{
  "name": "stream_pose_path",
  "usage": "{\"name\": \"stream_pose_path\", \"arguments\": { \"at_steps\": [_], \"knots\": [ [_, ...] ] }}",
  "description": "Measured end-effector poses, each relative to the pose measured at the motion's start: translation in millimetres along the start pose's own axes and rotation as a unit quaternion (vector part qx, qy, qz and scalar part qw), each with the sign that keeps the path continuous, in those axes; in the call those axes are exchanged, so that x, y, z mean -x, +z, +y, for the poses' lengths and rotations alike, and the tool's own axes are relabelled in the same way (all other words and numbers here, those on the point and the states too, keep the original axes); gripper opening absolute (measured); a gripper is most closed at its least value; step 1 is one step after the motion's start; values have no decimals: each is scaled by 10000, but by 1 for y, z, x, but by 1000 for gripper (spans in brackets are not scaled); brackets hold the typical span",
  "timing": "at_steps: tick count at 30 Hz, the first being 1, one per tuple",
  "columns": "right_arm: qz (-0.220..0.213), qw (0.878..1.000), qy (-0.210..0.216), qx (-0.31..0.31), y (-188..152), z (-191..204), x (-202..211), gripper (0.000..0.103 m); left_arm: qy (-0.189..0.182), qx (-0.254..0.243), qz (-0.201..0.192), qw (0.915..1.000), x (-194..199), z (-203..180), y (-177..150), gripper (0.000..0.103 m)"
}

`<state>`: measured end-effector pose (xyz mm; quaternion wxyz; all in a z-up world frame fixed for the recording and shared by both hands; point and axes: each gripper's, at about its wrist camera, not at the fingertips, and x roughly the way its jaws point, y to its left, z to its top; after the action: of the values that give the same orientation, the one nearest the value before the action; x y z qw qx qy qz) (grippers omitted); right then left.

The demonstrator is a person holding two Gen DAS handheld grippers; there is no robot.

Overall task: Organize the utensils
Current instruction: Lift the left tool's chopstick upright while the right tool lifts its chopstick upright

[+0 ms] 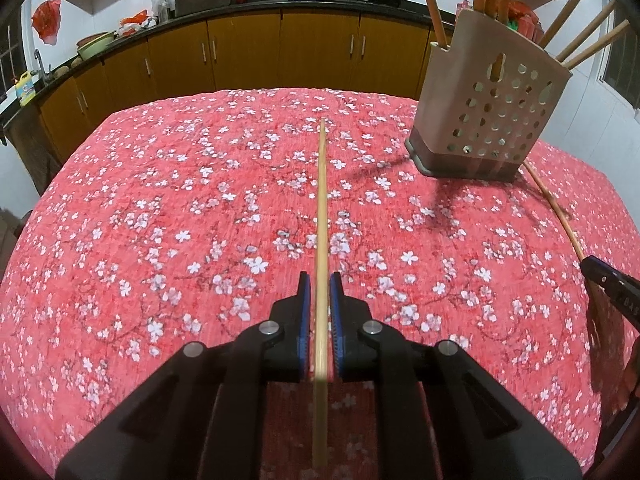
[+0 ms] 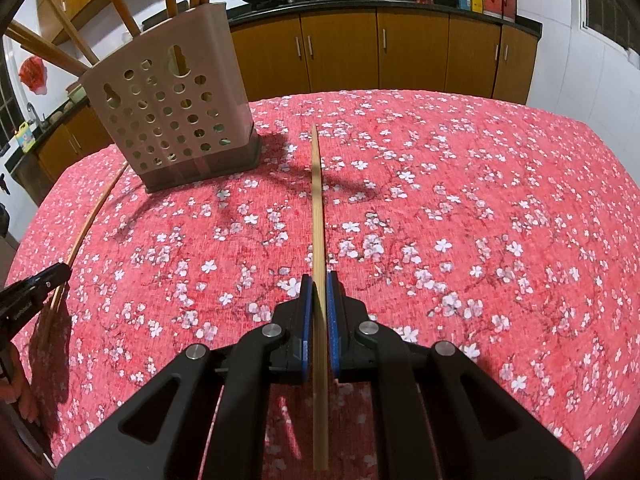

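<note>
Since the table (image 1: pixel 120 220) fills most of both views, I'll start there: red flowered cloth, kitchen cabinets (image 1: pixel 248 52) and counter behind it. Next biggest is the holder (image 1: pixel 492 112), the perforated beige caddy standing upright on the cloth toward the far side. It already has several chopsticks and wooden handles leaning out of its top.

Now the small stuff. My left gripper (image 1: pixel 319 294) has a chopstick (image 1: pixel 322 200) running straight out between its blue pads. There's a sliver of gap on each side in the left view, so the fingers are nearly together and I'd call it a light clamp, not a hard pinch. My right gripper (image 2: pixel 319 294) is clamped tight on its own chopstick (image 2: pixel 317 200), pads pressed right against the wood. Both sticks point forward and down toward the cloth, tips well short of the holder. In each view the other hand's stick shows as a curved line at the edge.

So I reckon I'm mid-carry: both sticks picked, neither delivered. The next move calls for lifting each one, tipping it closer to upright and lining the tip up over the holder's open top before letting go. The left grip looks a bit loose, so that stick could swivel on the way.
</note>
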<state>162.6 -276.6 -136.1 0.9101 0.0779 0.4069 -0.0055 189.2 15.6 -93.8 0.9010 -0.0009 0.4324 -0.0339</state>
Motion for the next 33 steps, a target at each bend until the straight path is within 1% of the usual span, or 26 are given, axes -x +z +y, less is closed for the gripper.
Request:
{"name": "stream_pose_path", "arguments": {
  "at_steps": [3,5,8,12,15,19,25,33],
  "knots": [
    [0,10000,-6,-1,0,0,1,8,-24,11,2,10000,1,4,-1,11],
    [-1,10000,-22,27,0,1,1,8,-12,8,2,10000,1,6,-1,8],
    [28,9999,-45,102,2,2,4,8,-24,-91,67,9999,5,6,-1,8],
    [-181,9998,33,22,8,0,22,8,-99,-13,41,9999,16,13,1,8],
    [-392,9992,73,14,16,-1,39,8,-150,0,-112,9998,31,16,8,8],
    [-671,9977,113,45,26,0,60,8,-208,-34,-420,9989,56,17,19,8],
    [-986,9950,139,24,36,-1,81,8,-309,19,-770,9965,83,17,35,8],
    [-1419,9897,203,-47,46,-1,106,7,-516,112,-1324,9898,120,14,53,8]
  ]
}}
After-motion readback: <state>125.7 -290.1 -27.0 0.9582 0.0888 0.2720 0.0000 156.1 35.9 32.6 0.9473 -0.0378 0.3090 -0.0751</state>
